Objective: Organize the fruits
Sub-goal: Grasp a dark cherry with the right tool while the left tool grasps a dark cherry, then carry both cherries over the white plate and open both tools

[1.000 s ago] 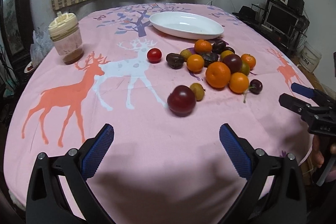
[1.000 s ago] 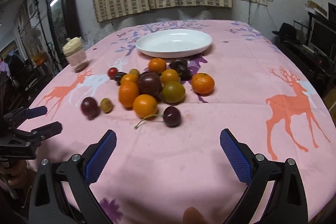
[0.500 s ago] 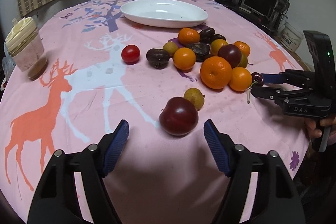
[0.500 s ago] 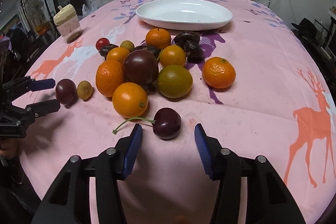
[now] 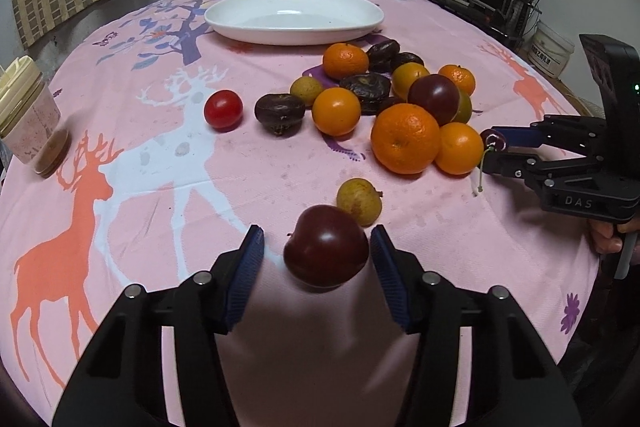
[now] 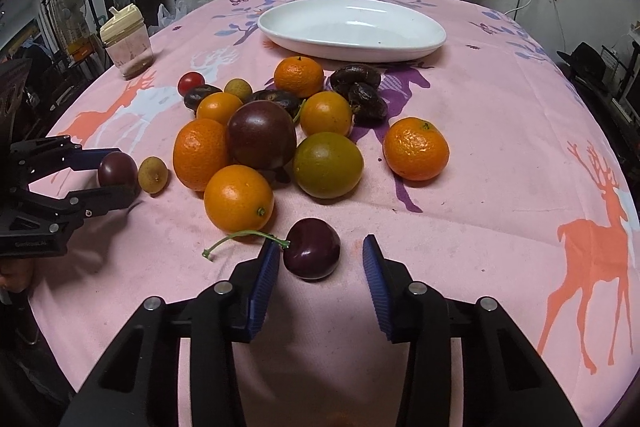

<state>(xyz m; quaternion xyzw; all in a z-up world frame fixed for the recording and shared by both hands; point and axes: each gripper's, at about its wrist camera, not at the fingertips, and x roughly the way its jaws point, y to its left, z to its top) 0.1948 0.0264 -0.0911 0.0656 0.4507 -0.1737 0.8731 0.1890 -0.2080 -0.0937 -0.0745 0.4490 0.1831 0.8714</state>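
A pile of oranges (image 5: 405, 137), dark plums and small fruits lies on the pink tablecloth in front of a white oval dish (image 5: 294, 14). My left gripper (image 5: 318, 247) is open, its blue pads either side of a dark red plum (image 5: 326, 251) on the cloth, with small gaps. A small yellow-brown fruit (image 5: 359, 201) sits just behind the plum. My right gripper (image 6: 318, 257) is open around a dark cherry (image 6: 312, 253) with a green stem; its left pad is close to the cherry, its right pad apart. The dish also shows in the right wrist view (image 6: 352, 28).
A red cherry tomato (image 5: 223, 109) lies left of the pile. A jar with a cream lid (image 5: 30, 115) stands at the left edge. The table's near edge lies close behind both grippers. A monitor and shelves stand past the right side.
Both grippers moved forward and down and narrowed their jaws. The left now brackets the dark red plum, the right brackets the cherry. No fruit has moved.
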